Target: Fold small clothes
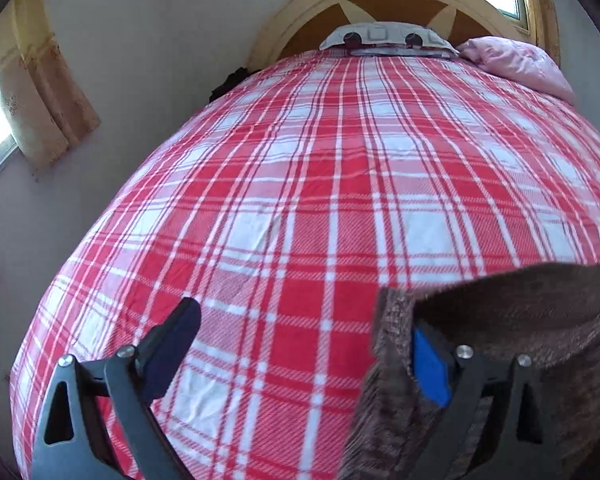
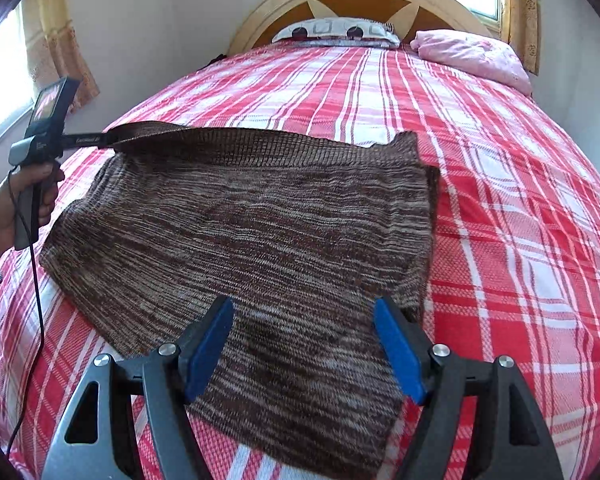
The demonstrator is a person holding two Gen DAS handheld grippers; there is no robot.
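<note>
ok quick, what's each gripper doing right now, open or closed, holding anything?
Left gripper: open; the brown knit garment is draped over one of its fingers, not clamped.
Right gripper: open, holding nothing, over the garment's near edge.

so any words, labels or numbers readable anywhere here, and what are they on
White lettering on the black bar of the left gripper, next to the brown knit garment: too blurred to read.
Small print on the gripper's grey body: too small to read.
Plaid bedsheet, pillows, headboard: no text.
</note>
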